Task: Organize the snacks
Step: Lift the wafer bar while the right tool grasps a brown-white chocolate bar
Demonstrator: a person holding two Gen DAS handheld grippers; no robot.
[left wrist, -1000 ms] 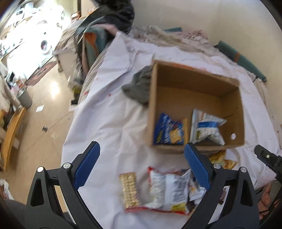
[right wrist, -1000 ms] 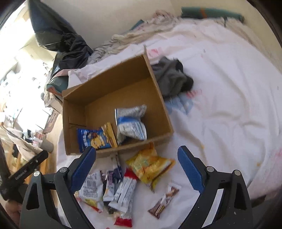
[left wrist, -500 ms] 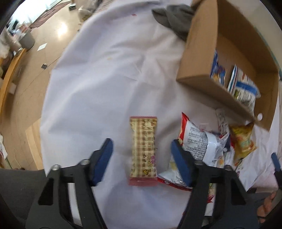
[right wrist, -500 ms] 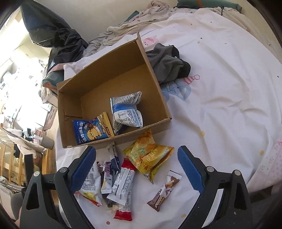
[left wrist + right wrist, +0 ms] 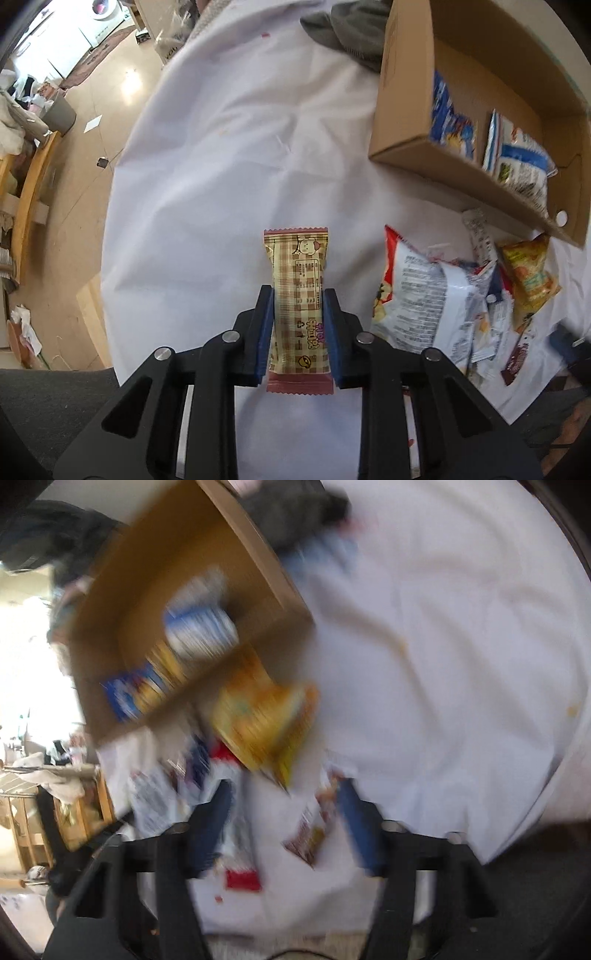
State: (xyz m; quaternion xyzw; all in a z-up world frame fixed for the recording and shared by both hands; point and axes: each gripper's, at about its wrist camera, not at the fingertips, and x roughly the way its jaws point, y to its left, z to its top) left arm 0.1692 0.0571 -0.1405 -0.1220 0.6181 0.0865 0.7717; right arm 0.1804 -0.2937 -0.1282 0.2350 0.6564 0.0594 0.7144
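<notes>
On the white sheet (image 5: pixel 229 177) of the bed, the left tongs (image 5: pixel 298 325) have closed on the lower half of the checked wafer bar (image 5: pixel 297 295), short of the cardboard box (image 5: pixel 402 110). Its slick wrapper could slide free during the carry (the grip sits low). The right tongs (image 5: pixel 284 823) stand half open, holding nothing, over a small brown bar (image 5: pixel 310 834); heavy blur suggests they could scatter the loose packets.

A white-sheeted bed (image 5: pixel 221 155) carries a cardboard box (image 5: pixel 402 122), grey cloth (image 5: pixel 351 29) and loose snack packets (image 5: pixel 436 295) near its edge.
</notes>
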